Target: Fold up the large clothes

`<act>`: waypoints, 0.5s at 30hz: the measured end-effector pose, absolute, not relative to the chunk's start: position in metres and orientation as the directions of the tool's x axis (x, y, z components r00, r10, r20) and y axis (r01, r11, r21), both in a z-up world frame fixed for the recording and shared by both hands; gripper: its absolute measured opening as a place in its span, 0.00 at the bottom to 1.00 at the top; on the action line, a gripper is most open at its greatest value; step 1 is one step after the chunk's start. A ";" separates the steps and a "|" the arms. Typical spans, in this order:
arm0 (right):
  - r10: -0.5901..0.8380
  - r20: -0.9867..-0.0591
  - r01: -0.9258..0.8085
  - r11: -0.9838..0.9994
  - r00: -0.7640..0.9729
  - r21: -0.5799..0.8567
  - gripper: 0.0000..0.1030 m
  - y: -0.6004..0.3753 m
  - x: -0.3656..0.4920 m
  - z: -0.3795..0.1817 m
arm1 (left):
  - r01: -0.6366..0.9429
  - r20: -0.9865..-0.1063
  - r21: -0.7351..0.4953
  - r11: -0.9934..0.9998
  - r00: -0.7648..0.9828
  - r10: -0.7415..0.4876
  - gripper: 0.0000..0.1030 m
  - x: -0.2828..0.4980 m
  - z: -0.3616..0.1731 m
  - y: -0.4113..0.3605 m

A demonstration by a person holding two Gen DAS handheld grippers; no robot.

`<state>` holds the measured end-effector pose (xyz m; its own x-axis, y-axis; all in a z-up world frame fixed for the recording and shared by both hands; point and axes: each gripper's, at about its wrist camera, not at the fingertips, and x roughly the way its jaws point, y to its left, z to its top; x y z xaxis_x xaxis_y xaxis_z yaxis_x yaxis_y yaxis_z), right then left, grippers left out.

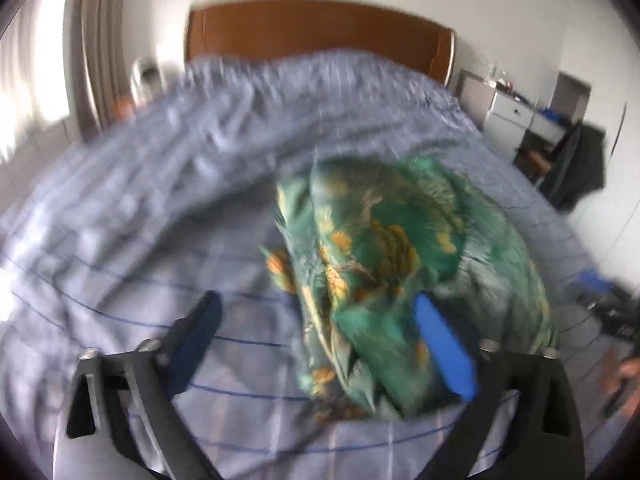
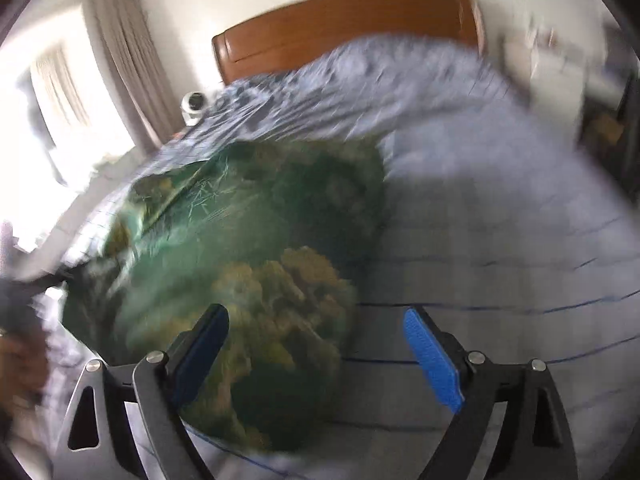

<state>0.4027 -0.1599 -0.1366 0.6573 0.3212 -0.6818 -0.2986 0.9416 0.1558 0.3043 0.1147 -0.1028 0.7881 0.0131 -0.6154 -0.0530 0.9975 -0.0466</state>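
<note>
A green garment with orange floral print (image 1: 400,264) lies bunched in a heap on the blue checked bed sheet (image 1: 160,208). My left gripper (image 1: 318,312) is open above the sheet; the heap's left edge lies between its fingers and covers part of the right blue pad (image 1: 444,352). In the right wrist view the same garment (image 2: 248,248) fills the centre left. My right gripper (image 2: 316,320) is open, its left finger (image 2: 204,344) in front of the cloth, its right finger over bare sheet. Both views are motion-blurred.
A brown wooden headboard (image 1: 320,32) stands at the far end of the bed. Curtains and a bright window (image 2: 80,92) are on the left. A white nightstand (image 1: 508,116) and dark clothing on a chair (image 1: 576,164) stand to the right.
</note>
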 end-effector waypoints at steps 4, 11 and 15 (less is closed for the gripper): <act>0.161 -0.616 -0.237 0.971 0.771 -0.042 0.89 -0.157 0.350 -0.103 | -0.081 -0.516 0.053 0.995 0.851 0.096 0.99 0.253 -0.085 0.080; 0.089 -0.595 -0.179 0.979 0.799 -0.095 0.89 -0.171 0.290 -0.067 | -0.188 -0.493 0.118 0.975 0.841 0.222 1.00 0.205 -0.079 0.029; 0.067 -0.615 -0.149 0.985 0.786 -0.082 0.89 -0.176 0.258 -0.061 | -0.236 -0.472 0.107 0.966 0.843 0.258 1.00 0.181 -0.070 0.016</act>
<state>0.2577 -0.1757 -0.0614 0.7856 0.0673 -0.6151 -0.1488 0.9854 -0.0822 0.1809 0.0163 -0.0696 0.8428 0.2580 -0.4724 -0.2360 0.9659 0.1066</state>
